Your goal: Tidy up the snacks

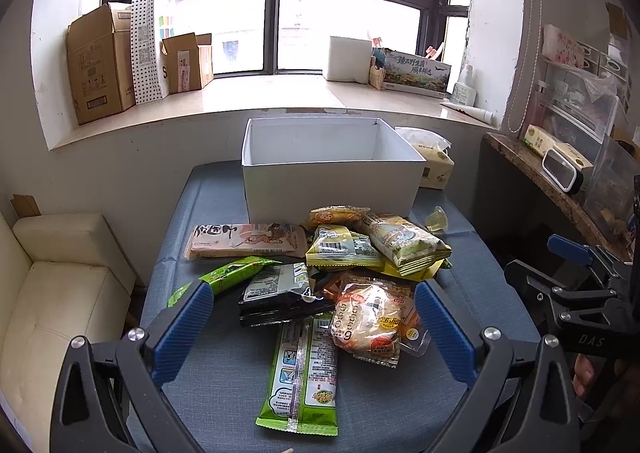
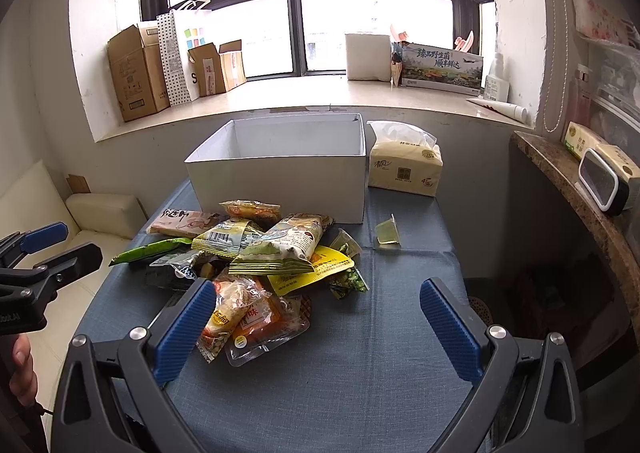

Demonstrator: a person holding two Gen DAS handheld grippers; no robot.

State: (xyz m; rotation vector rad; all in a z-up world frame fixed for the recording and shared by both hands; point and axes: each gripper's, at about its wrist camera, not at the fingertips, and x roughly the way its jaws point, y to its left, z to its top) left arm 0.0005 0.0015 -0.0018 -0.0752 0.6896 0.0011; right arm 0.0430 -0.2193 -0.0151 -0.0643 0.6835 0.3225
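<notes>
A small room with a big window, and a desk [image 1: 224, 385] with a blue cloth on it. Both grippers hang over the near edge of the desk. The left gripper [image 1: 314, 317] has its jaws wide open and holds nothing. The right gripper [image 2: 316, 313] is wide open and empty too.

Right in front of the left jaws lies a long green pack [image 1: 302, 373], flat on the cloth. A clear bag of puffs [image 1: 370, 323] rests on its top end. A black pack [image 1: 280, 293] is just behind. More snacks are heaped past these: a green stick pack [image 1: 224, 277], a pink pack [image 1: 246, 241], and yellow bags [image 1: 402, 241]. A little jelly cup [image 2: 387, 234] sits alone, apart from the heap, on the right.

Behind the heap stands a white box [image 1: 332, 177]. It is open on top, and from here it looks empty. A tissue pack [image 2: 404, 169] is beside it.

No snack seems to be in the box yet, so the job is just starting. A good first pick is probably the bag of puffs, since it sits on top. Go down softly and close on its middle, not too hard, so the puffs do not crush. Lift it straight up so the pack under it does not slide. Then carry it over the box wall and let go low inside.
</notes>
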